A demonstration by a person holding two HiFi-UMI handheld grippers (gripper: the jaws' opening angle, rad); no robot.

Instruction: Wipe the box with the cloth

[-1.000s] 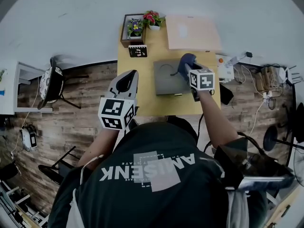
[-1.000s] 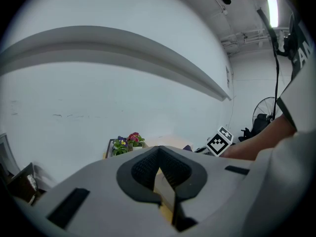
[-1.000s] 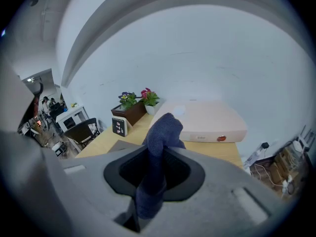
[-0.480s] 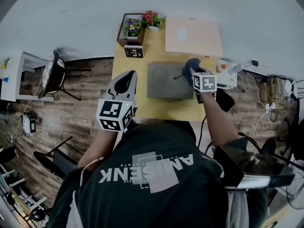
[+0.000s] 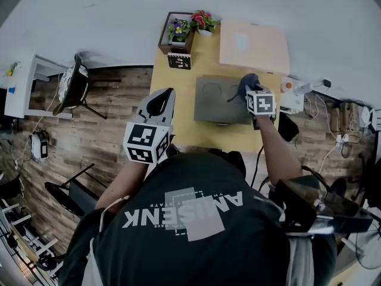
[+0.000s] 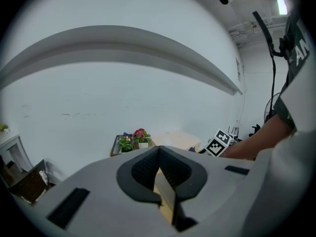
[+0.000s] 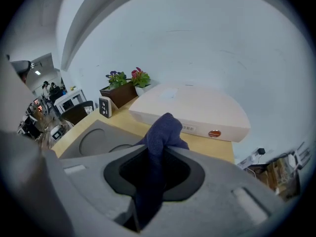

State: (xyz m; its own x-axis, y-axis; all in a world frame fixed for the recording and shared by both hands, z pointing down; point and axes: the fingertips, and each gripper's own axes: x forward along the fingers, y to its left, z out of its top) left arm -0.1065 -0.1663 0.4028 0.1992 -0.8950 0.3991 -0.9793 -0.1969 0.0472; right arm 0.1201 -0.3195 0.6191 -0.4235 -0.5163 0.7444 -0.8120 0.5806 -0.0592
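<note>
A flat, pale box [image 5: 253, 46] [image 7: 190, 110] lies at the far right of the yellow table [image 5: 172, 112]. My right gripper [image 5: 250, 90] [image 7: 159, 151] is shut on a dark blue cloth [image 5: 249, 80] [image 7: 163, 130], whose bunched end sticks up past the jaws. It hovers over the far right corner of a grey moulded tray [image 5: 221, 99] [image 7: 91, 141], just short of the box's near edge. The cloth is apart from the box. My left gripper [image 5: 159, 102] [image 6: 159, 151] is held off the table's left side, jaws shut with nothing between them.
A wooden planter with flowers [image 5: 181, 31] [image 7: 121, 89] [image 6: 132, 138] and a small marker card [image 5: 179, 61] stand at the table's far left. A white wall runs close behind. Cables and devices [image 5: 294, 97] lie right of the table, a chair [image 5: 74, 91] to its left.
My right gripper with the cloth has edged slightly toward the box. The head view has shifted a little. The left gripper has hardly moved.
</note>
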